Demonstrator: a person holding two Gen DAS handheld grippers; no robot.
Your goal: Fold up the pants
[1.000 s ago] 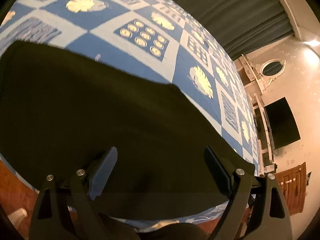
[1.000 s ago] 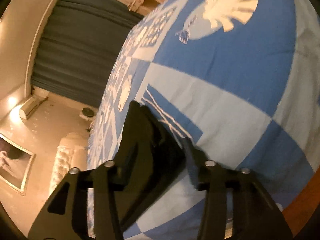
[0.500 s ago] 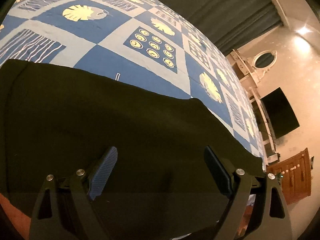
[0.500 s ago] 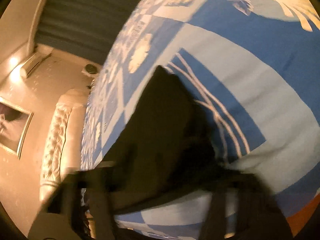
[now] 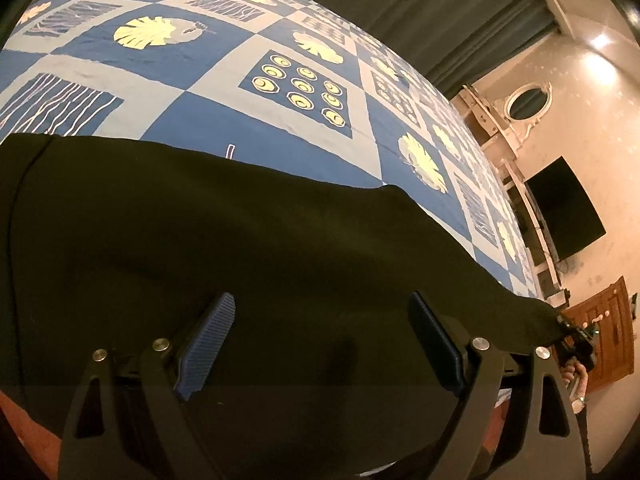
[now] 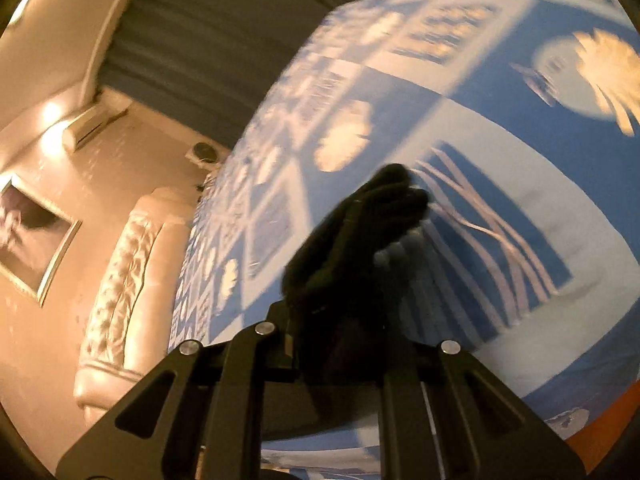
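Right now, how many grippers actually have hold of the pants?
1. The right gripper is shut on a bunched end of the dark pants. The left gripper hangs open above the flat fabric, gripping nothing.

Blue patterned bedspread (image 5: 280,128), dark curtains (image 5: 420,12), wall-mounted television (image 5: 564,208), oval mirror (image 5: 528,100), tufted headboard (image 6: 120,272), framed picture (image 6: 32,236)

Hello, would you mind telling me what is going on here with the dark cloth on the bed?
A person with tongs in each hand is folding black pants on a blue patterned bedspread. The right tongs are shut on a bunched end of the pants, held above the spread; that view is blurred. The left tongs are open over the flat part of the pants, gripping nothing. No fold is visible in the flat part.
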